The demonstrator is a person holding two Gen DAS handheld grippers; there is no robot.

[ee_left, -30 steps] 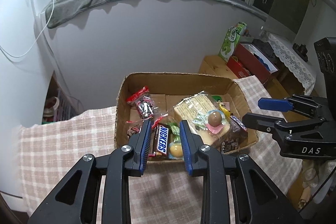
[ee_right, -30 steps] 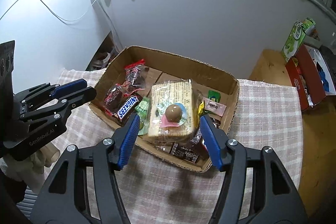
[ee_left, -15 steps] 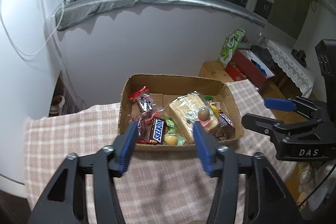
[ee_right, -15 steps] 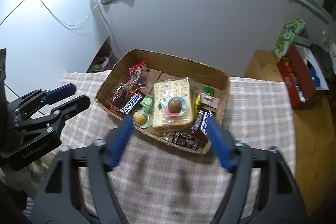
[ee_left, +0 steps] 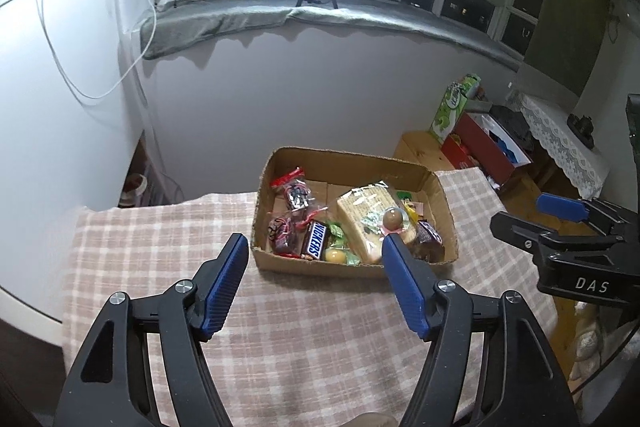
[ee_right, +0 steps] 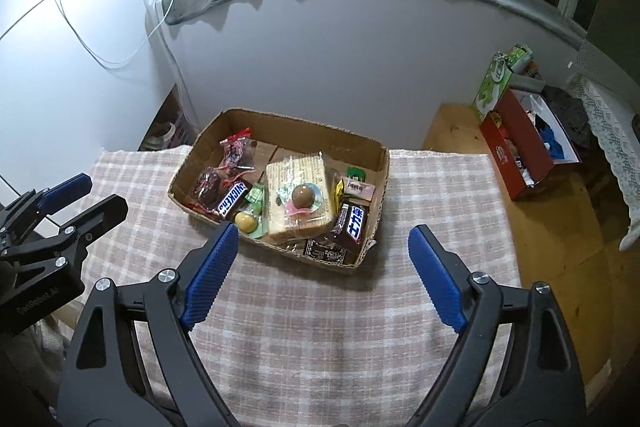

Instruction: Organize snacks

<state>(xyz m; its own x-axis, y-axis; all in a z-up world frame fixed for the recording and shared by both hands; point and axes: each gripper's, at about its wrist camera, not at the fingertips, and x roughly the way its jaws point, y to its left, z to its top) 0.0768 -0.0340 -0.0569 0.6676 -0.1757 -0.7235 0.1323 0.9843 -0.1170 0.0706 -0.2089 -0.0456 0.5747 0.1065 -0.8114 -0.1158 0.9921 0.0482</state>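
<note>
A cardboard box (ee_left: 348,161) (ee_right: 304,131) full of snacks stands on the checked tablecloth. It holds a Snickers bar (ee_left: 317,245) (ee_right: 231,196), a large cracker pack (ee_left: 366,217) (ee_right: 298,183) with a brown ball (ee_right: 303,195) on top, red candy bags (ee_right: 236,151), a yellow ball (ee_right: 245,221) and a dark bar (ee_right: 354,221). My left gripper (ee_left: 314,255) is open and empty, held above the cloth in front of the box. My right gripper (ee_right: 320,247) is open and empty, also in front of the box.
The checked tablecloth (ee_right: 320,327) covers the table; its edges drop off left and right. A red box (ee_right: 524,155) and a green carton (ee_right: 496,79) stand on a wooden surface at the right. A grey wall runs behind the table.
Both grippers have pulled back and up from the box and opened wider. The box now looks smaller and farther away.
</note>
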